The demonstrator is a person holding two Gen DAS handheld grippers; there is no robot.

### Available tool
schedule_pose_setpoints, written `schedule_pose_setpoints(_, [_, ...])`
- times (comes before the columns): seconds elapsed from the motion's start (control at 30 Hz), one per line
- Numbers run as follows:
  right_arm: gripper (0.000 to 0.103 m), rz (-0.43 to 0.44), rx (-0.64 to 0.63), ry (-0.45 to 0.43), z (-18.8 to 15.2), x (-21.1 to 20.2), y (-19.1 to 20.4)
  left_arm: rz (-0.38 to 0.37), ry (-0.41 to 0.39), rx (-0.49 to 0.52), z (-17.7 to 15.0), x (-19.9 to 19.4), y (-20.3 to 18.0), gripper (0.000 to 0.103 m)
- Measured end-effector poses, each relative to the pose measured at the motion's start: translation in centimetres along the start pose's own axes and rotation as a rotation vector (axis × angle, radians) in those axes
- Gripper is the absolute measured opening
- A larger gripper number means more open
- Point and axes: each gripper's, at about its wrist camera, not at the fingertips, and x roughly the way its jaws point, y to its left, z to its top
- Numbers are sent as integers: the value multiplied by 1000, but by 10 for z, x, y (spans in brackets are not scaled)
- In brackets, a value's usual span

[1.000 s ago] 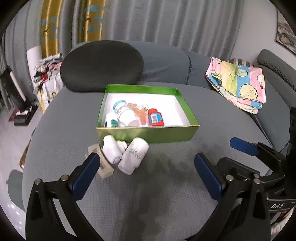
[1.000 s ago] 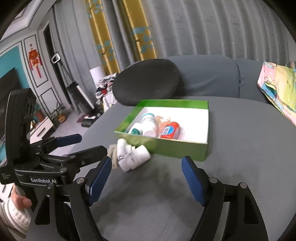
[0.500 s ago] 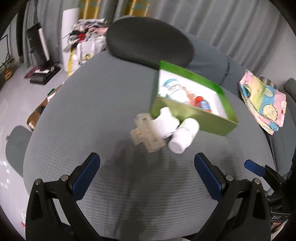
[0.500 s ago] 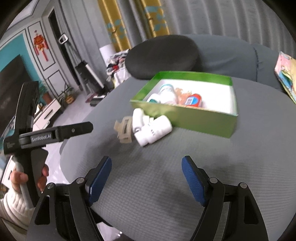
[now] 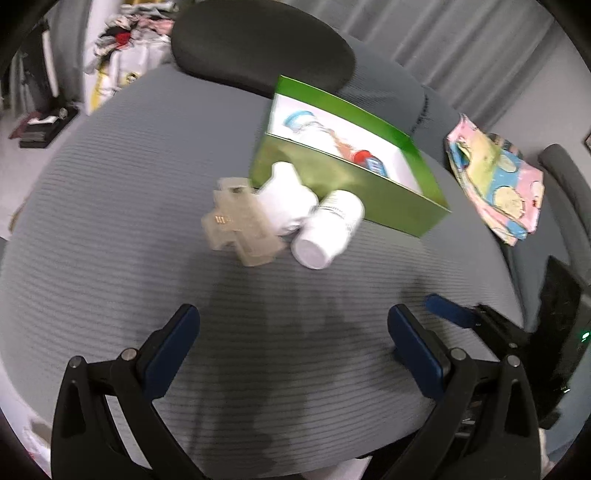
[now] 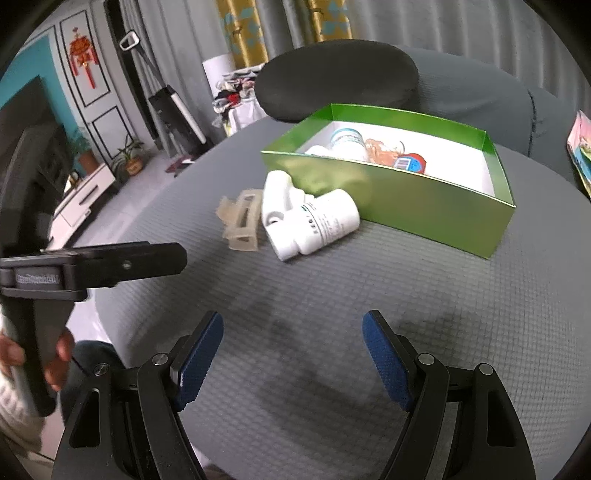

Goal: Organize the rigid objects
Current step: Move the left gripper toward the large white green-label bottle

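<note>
The left gripper [image 5: 291,332] and the right gripper [image 6: 293,339] both hang over the gray seat [image 6: 332,332] with their blue pads wide apart and nothing between them. A white bottle [image 6: 321,225], a white piece [image 6: 277,199] and a tan clip [image 6: 242,221] lie together just beside the green box [image 6: 424,206]. More bottles lie inside the box.

Home living room: sofa [image 6: 480,85], curtains [image 6: 424,22], TV [image 6: 26,147].
</note>
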Motion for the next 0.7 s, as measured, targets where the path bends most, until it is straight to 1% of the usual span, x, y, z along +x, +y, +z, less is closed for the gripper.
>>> schedule_pose_setpoints(0.03, [79, -1, -9, -1, 0, 1, -2, -3, 12, -7, 2, 6, -4, 102])
schedule_pose_setpoints(0.1, [79, 0, -24, -3, 2, 4, -7, 16, 47, -28, 6, 17, -10, 101])
schedule_pose_setpoints(0.17, [79, -7, -28, 5, 5, 7, -15, 8, 76, -55, 8, 28, -12, 100])
schedule_pose_setpoints(0.23, [79, -16, -43, 10, 8, 10, -20, -6, 79, -62, 11, 35, -17, 100])
schedule_pose_setpoints(0.37, [79, -22, -119, 22, 18, 19, -28, -20, 84, -76, 17, 47, -26, 100])
schedule_pose_setpoints(0.47, [79, 8, -168, 32, 30, 30, -35, -24, 86, -109, 22, 57, -27, 100])
schedule_pose_setpoints(0.53, [79, 21, -199, 47, 37, 39, -39, -33, 87, -139, 24, 60, -25, 98])
schedule_pose_setpoints(0.63, [79, 92, -253, 63, 44, 50, -40, -25, 78, -167, 29, 64, -25, 92])
schedule_pose_setpoints(0.7, [79, 124, -284, 73, 48, 57, -40, -19, 77, -191, 31, 67, -23, 91])
